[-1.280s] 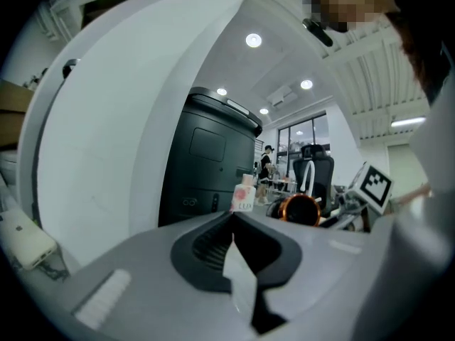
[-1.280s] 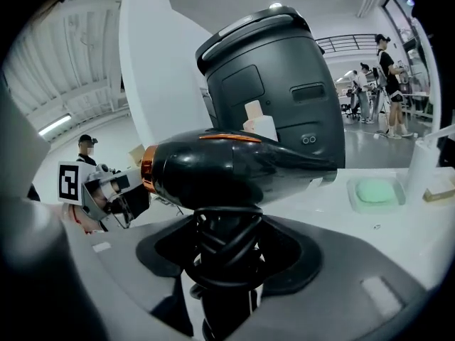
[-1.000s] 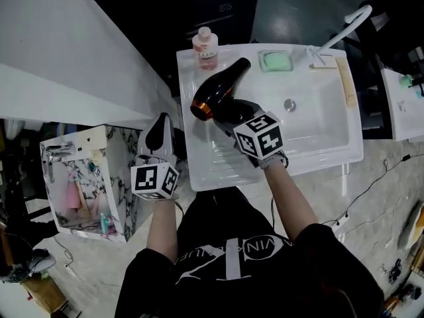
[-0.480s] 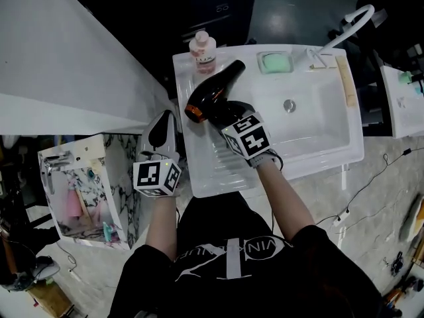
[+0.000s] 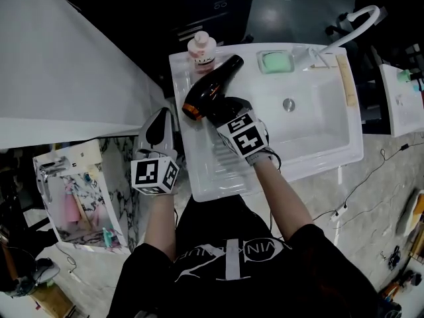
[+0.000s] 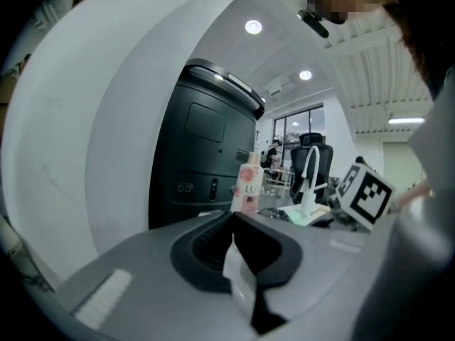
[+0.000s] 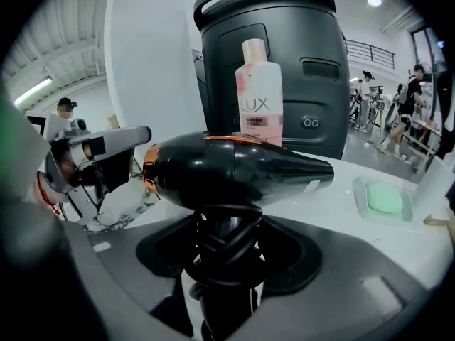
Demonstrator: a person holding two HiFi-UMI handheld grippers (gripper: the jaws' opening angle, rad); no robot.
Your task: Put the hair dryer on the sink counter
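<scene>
Overhead, a person in a black printed shirt stands at a white sink counter (image 5: 207,171), both forearms reaching forward. The right arm stretches over the ribbed left ledge of the counter, and the right gripper (image 5: 223,113) is clamped on the cord-wrapped handle of a black hair dryer (image 5: 211,90). The left arm is held lower and outside the counter's left edge, where the left gripper (image 5: 159,119) points forward with its jaws together and nothing between them.

The hair dryer's barrel lies across the ledge just beyond the right gripper's jaws. Its narrow nozzle angles toward the back corner, close to a pink bottle (image 5: 202,48), and its orange-ringed rear end reaches toward the counter's left rim. Whether the barrel touches the surface cannot be told.

To the right the basin (image 5: 311,121) lies open, with a green soap dish (image 5: 275,61) and a white faucet (image 5: 349,24) along its far rim. A pale wall panel (image 5: 59,58) closes in on the left, leaving only a narrow gap beside the counter for the left gripper.
</scene>
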